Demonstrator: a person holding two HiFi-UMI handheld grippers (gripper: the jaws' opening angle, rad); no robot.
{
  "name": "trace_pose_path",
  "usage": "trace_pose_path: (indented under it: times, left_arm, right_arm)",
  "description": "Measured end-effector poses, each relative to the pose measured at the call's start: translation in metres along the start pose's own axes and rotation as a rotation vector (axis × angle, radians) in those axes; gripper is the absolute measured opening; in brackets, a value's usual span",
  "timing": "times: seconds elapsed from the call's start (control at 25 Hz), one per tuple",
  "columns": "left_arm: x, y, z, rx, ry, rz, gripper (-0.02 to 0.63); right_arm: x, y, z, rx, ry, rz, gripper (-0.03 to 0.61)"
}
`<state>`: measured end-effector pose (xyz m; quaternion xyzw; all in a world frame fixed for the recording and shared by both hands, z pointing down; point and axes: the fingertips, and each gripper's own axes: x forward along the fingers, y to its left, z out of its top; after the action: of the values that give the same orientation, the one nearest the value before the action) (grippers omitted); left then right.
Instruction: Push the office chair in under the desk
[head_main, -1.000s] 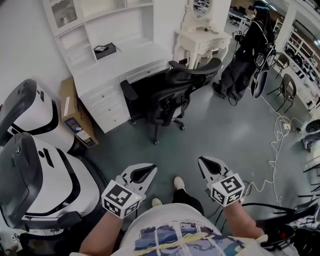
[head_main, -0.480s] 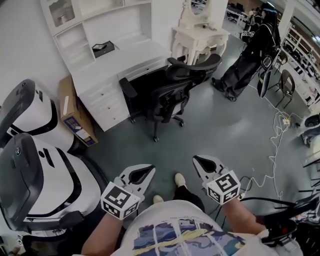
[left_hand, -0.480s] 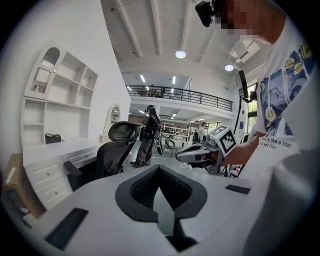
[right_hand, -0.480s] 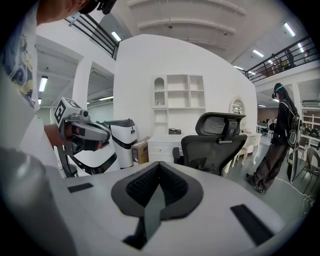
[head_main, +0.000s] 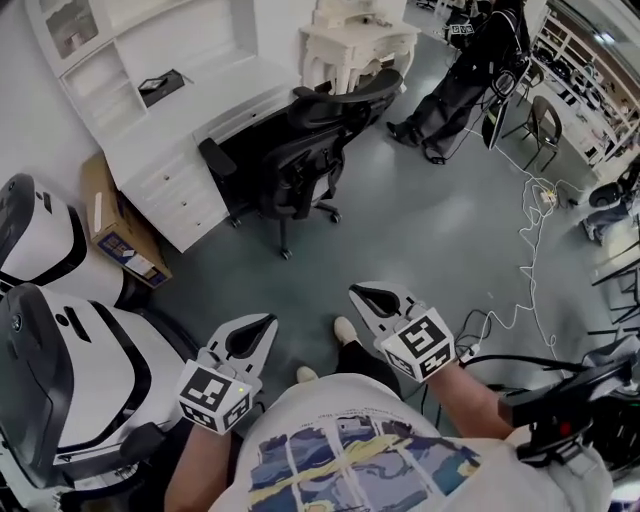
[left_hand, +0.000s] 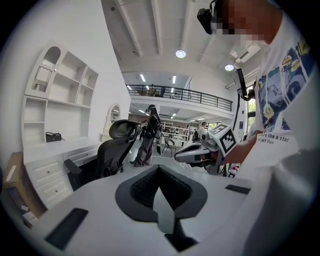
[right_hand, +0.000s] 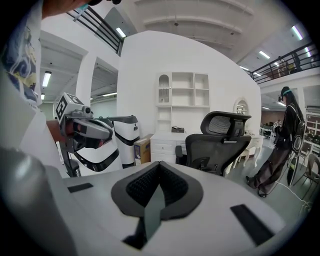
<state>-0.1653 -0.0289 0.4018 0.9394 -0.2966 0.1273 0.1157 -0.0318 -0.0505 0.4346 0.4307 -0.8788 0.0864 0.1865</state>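
Note:
A black mesh office chair (head_main: 300, 150) stands on the grey floor, its seat pulled out from the white desk (head_main: 215, 100) and its back toward me. Both grippers are held low in front of the person, well short of the chair and touching nothing. My left gripper (head_main: 262, 325) is shut and empty. My right gripper (head_main: 360, 293) is also shut and empty. In the left gripper view the chair (left_hand: 112, 150) lies ahead to the left, beside the desk (left_hand: 55, 150). The right gripper view has the chair (right_hand: 220, 140) ahead to the right.
Two large white machines (head_main: 60, 370) crowd the left side, with a cardboard box (head_main: 120, 235) by the desk drawers. A white dressing table (head_main: 355, 40) stands behind the chair. A person in dark clothes (head_main: 460, 70) stands at the back. Cables (head_main: 530, 250) trail across the floor on the right.
The right gripper has shifted left toward the middle of the head view. The head camera has swung, so the chair and desk sit further left. The chair stays where it was by the desk.

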Motion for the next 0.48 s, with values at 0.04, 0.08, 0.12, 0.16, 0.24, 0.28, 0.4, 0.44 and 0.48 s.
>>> trace_pose_path:
  times: [0.04, 0.08, 0.12, 0.16, 0.24, 0.28, 0.4, 0.44, 0.48]
  left_arm:
    - [-0.0002, 0.0004, -0.0008, -0.002, 0.001, 0.000, 0.014]
    - [-0.0004, 0.0010, -0.0013, -0.004, 0.002, 0.000, 0.014]
    - [-0.0005, 0.0014, -0.0017, -0.006, 0.003, 0.002, 0.014]
    - [-0.0004, 0.0016, -0.0020, -0.006, 0.004, 0.002, 0.014]
    - [0.0000, 0.0003, -0.0038, -0.005, 0.009, -0.001, 0.014]
    - [0.0002, -0.0008, -0.0049, -0.005, 0.012, -0.005, 0.014]
    - [0.0012, -0.0032, -0.0071, -0.010, 0.019, -0.014, 0.014]
    - [0.0018, -0.0036, -0.0076, -0.011, 0.020, -0.016, 0.014]
    - [0.0024, -0.0039, -0.0081, -0.012, 0.022, -0.018, 0.014]
  right_arm:
    - [0.0005, 0.0010, 0.0001, -0.001, 0.001, 0.001, 0.025]
    - [0.0013, 0.0018, 0.0003, -0.002, 0.002, 0.003, 0.025]
    - [0.0023, 0.0023, 0.0005, -0.003, 0.003, 0.006, 0.025]
    - [0.0031, 0.0026, 0.0007, -0.004, 0.003, 0.008, 0.025]
    - [0.0035, 0.0033, 0.0000, -0.002, 0.004, 0.008, 0.025]
    - [0.0031, 0.0040, -0.0009, 0.000, 0.005, 0.007, 0.025]
    - [0.0020, 0.0063, -0.0041, 0.007, 0.012, 0.006, 0.025]
    - [0.0018, 0.0072, -0.0048, 0.009, 0.015, 0.007, 0.025]
    - [0.0018, 0.0084, -0.0050, 0.013, 0.018, 0.009, 0.025]
